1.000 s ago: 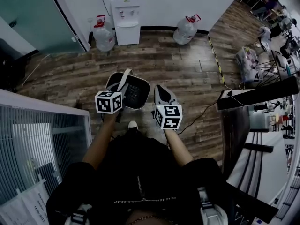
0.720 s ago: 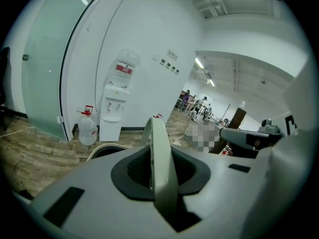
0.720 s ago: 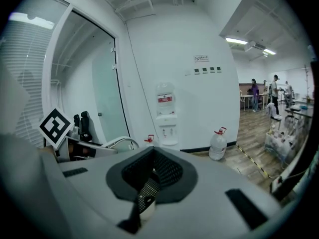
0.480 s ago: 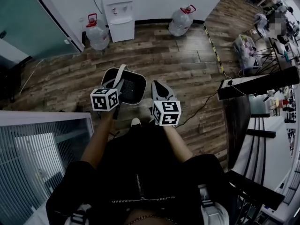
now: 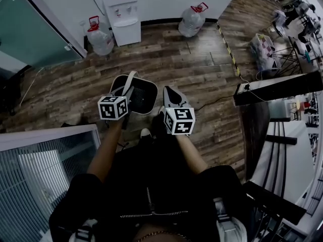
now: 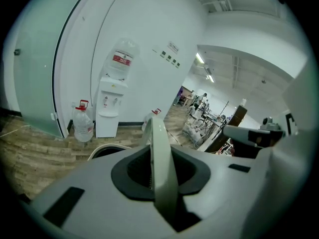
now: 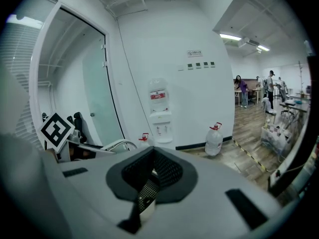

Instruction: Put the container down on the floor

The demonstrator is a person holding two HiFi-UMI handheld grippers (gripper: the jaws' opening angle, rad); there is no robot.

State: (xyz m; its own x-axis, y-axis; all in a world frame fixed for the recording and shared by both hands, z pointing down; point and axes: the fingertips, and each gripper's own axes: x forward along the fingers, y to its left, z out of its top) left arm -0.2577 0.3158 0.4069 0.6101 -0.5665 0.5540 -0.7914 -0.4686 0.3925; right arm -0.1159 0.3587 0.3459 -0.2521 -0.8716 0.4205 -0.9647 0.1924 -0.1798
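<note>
A dark mesh container (image 5: pixel 143 96) with a pale rim and a pale bail handle (image 5: pixel 130 81) hangs over the wooden floor (image 5: pixel 192 69) in front of the person's legs. My left gripper (image 5: pixel 128 94) is shut on that handle; in the left gripper view the handle (image 6: pixel 160 153) runs as a pale band between the closed jaws, with the container's rim (image 6: pixel 105 148) just below. To the container's right my right gripper (image 5: pixel 170 94) is shut and holds nothing. In the right gripper view its jaws (image 7: pixel 151 172) meet, and the left gripper's marker cube (image 7: pixel 56 130) shows at the left.
A white water dispenser (image 5: pixel 121 10) stands at the far wall between two water jugs (image 5: pixel 99 36) (image 5: pixel 191 21). A dark table (image 5: pixel 275 91) with a trailing cable lies to the right. A glass partition (image 5: pixel 48 165) is close on the left.
The head view has drifted, so the dispenser and jugs sit further left. Both grippers and the hanging container keep nearly the same place and hold.
</note>
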